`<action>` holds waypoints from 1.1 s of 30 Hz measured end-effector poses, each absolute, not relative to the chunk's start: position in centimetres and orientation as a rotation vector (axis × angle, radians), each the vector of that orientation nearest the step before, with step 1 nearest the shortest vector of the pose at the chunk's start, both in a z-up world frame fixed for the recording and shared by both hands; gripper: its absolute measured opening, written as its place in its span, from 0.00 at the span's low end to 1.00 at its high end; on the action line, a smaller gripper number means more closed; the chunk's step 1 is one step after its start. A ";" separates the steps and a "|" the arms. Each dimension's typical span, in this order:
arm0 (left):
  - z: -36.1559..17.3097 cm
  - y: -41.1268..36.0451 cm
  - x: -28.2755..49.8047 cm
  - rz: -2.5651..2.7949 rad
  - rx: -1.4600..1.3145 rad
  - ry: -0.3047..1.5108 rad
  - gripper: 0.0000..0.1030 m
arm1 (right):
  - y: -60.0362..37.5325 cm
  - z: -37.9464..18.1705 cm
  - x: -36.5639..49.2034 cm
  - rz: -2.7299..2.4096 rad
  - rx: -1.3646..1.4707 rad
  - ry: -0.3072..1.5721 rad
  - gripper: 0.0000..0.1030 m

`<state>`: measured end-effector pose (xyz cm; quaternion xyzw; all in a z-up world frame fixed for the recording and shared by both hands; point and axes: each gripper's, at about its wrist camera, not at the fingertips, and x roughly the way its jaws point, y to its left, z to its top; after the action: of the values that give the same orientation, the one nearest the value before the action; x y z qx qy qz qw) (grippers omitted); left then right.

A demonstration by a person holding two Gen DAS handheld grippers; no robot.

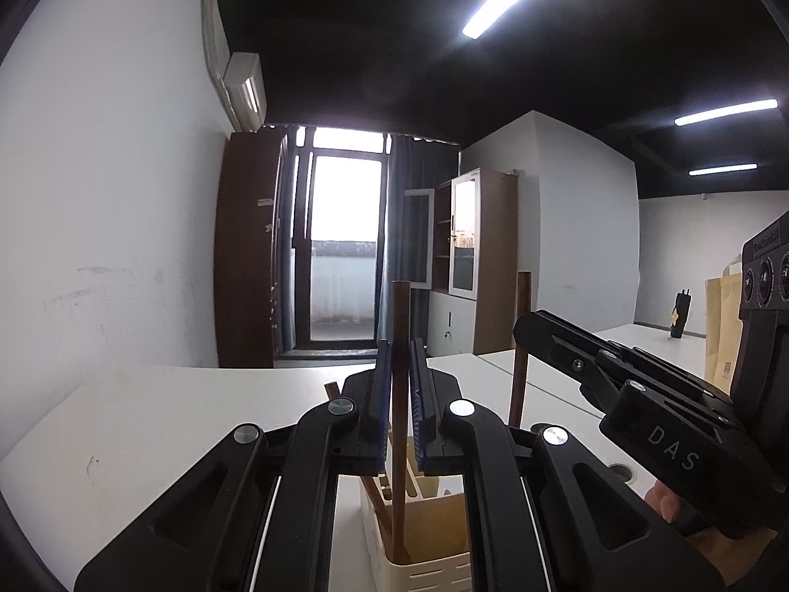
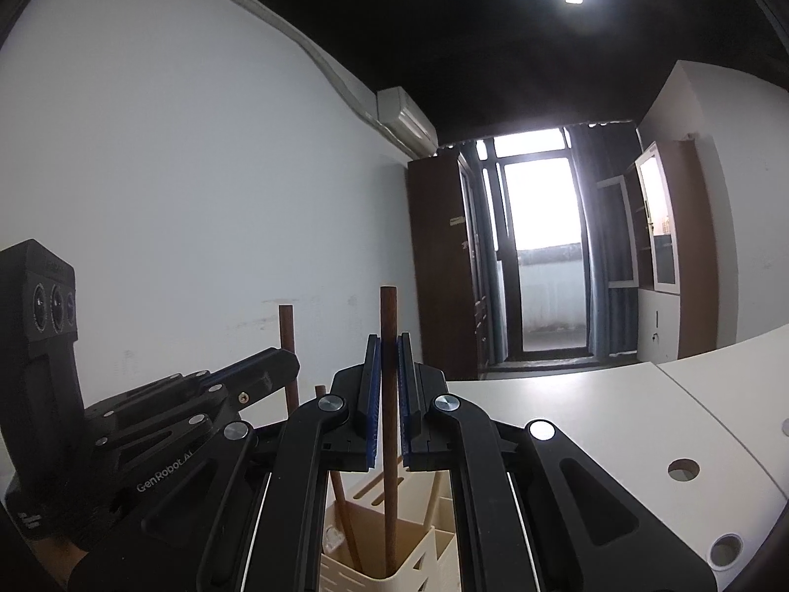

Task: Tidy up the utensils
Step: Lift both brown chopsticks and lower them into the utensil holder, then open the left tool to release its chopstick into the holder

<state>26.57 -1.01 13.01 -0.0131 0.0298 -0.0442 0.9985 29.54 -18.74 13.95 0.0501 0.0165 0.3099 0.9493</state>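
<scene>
A cream slotted utensil holder (image 1: 424,537) stands on the white table, right under both grippers; it also shows in the right wrist view (image 2: 394,557). My left gripper (image 1: 400,350) is shut on an upright brown wooden stick (image 1: 400,315) whose lower end sits in the holder. My right gripper (image 2: 389,343) is shut on a second upright brown stick (image 2: 388,315), also with its lower end in the holder. Each gripper shows in the other's view, the right one (image 1: 522,330) and the left one (image 2: 291,362). A third, shorter stick (image 2: 340,493) leans in the holder.
The white table (image 1: 148,414) runs to a white wall on the left, with cable holes (image 2: 683,469) on the right side. A brown paper bag (image 1: 720,335) and a small dark object (image 1: 679,315) stand far right. Cabinets and a balcony door lie beyond.
</scene>
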 end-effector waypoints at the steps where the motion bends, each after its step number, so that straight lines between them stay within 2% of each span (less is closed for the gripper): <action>1: 13.0 -0.9 26.5 -0.093 -0.028 0.062 0.07 | -18.7 13.9 29.5 0.630 0.098 0.040 0.07; 29: 12.6 0.1 26.7 -0.141 -0.001 0.177 0.07 | -18.5 11.5 28.3 0.588 0.042 0.146 0.08; 31: 12.6 0.2 26.8 -0.132 0.000 0.201 0.13 | -18.6 11.6 28.2 0.570 0.046 0.145 0.09; 32: 12.7 0.3 26.7 -0.126 -0.004 0.201 0.19 | -18.9 11.5 28.0 0.558 0.049 0.139 0.14; 33: 12.9 0.5 26.5 -0.119 -0.009 0.194 0.19 | -19.1 11.5 27.9 0.551 0.055 0.134 0.17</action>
<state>26.48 0.46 12.88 -0.0043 0.0965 -0.0595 0.9935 27.92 -19.10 11.51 0.0271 0.0662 0.2717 0.9597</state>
